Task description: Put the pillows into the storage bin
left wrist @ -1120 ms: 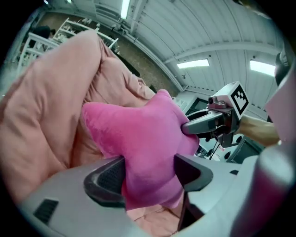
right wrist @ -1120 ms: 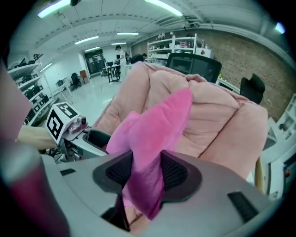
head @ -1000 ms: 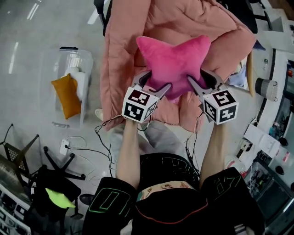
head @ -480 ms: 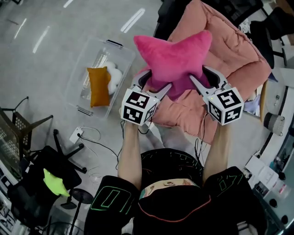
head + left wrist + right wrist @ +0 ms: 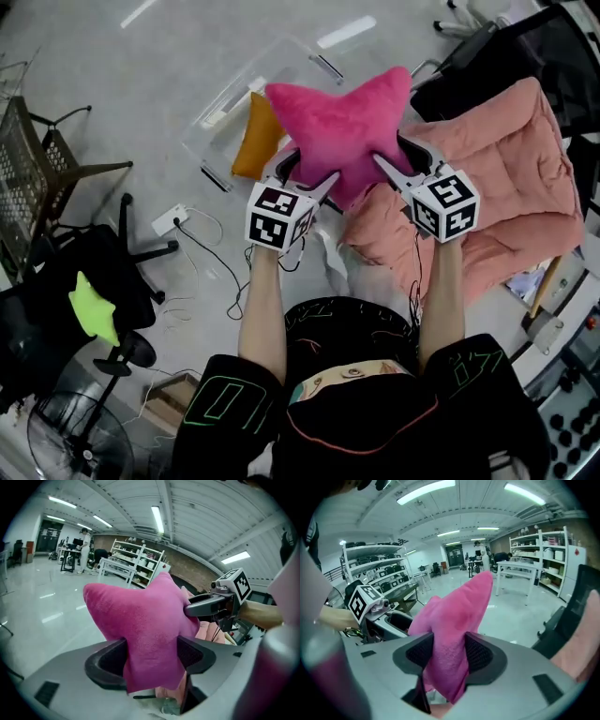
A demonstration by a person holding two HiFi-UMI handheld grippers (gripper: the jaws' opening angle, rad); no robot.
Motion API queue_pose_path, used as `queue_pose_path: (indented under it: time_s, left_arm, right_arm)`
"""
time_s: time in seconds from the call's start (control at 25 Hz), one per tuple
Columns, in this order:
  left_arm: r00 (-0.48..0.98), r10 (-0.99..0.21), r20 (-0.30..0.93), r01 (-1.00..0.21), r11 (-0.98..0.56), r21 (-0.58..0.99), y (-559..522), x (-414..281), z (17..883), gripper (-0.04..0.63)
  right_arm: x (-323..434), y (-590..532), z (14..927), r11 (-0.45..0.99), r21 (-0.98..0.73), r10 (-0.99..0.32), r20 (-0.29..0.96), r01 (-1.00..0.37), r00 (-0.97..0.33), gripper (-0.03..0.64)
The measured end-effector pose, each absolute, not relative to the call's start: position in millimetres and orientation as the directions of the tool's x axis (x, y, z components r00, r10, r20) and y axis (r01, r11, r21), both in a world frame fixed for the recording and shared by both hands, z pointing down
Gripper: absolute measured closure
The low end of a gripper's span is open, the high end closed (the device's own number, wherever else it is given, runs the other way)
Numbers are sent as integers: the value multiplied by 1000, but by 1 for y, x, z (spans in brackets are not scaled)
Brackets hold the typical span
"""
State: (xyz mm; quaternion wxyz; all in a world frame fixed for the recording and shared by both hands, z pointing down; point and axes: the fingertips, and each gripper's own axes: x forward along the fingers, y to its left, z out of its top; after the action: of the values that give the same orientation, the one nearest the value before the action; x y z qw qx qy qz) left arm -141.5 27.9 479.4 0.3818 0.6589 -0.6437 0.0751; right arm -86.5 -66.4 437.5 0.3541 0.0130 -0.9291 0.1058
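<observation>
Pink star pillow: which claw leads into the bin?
Left, likely: the storage bin lies on the side of the pink star pillow held by the left claw; the right claw grips its far side.

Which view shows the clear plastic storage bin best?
The head view: the clear plastic storage bin shows from above, an orange pillow inside. Both gripper views show the pink star-shaped plush pillow, not the bin.

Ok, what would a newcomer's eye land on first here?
The pink star pillow, held up centrally, left gripper and right gripper each clamped on a lower point, the right's jaws having just eased wider. Beyond it, the clear storage bin on the floor holds an orange pillow.
</observation>
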Motion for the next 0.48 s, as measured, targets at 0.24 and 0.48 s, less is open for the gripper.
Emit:
queue_pose_path:
  time_s: [0.24, 0.48]
  left_arm:
    - [84, -728, 680, -883, 262, 390, 82, -220, 524, 259]
    - [80, -693, 716, -881, 287, 376, 84, -269, 555, 244]
  right_arm:
    - [-175, -23, 493, 958, -287, 191, 659, -8, -727, 394]
    - [-225, -25, 530, 941, -334, 194, 661, -53, -725, 368]
